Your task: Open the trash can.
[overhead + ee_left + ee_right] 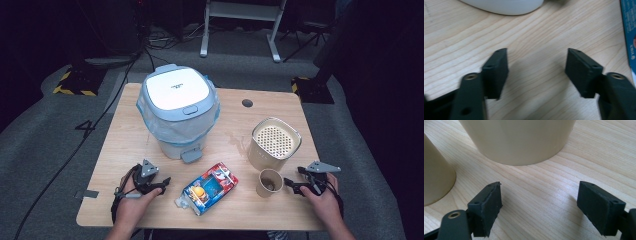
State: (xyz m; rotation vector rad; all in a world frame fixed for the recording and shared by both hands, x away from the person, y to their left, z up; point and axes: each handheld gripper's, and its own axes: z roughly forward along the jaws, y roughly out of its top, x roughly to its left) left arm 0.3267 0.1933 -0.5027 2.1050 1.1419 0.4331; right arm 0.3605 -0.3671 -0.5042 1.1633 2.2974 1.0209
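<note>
Carton (pixel 209 187): lies flat on the counter (pixel 125 140) between both hands; printing unreadable.
Bin lid (pixel 176 87): small mark, illegible.
Left hand-held gripper (pixel 159 184): jaws apart, empty.
Right hand-held gripper (pixel 290 184): jaws apart, beside paper cup (pixel 269 182).

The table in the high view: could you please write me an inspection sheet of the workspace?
Surface: wooden table, faint smear near the middle.
Job's things: milk carton lying flat at the front; small paper cup upright beside the right tongs.
Clutter: lidded bin with blue liner; beige canister with perforated top.
Grippers: left tongs open, nothing between; right tongs open, nothing between, jaws toward the canister.
Cables: black cables on the floor at left.
Surroundings: grey carpet, white stand legs behind.
</note>
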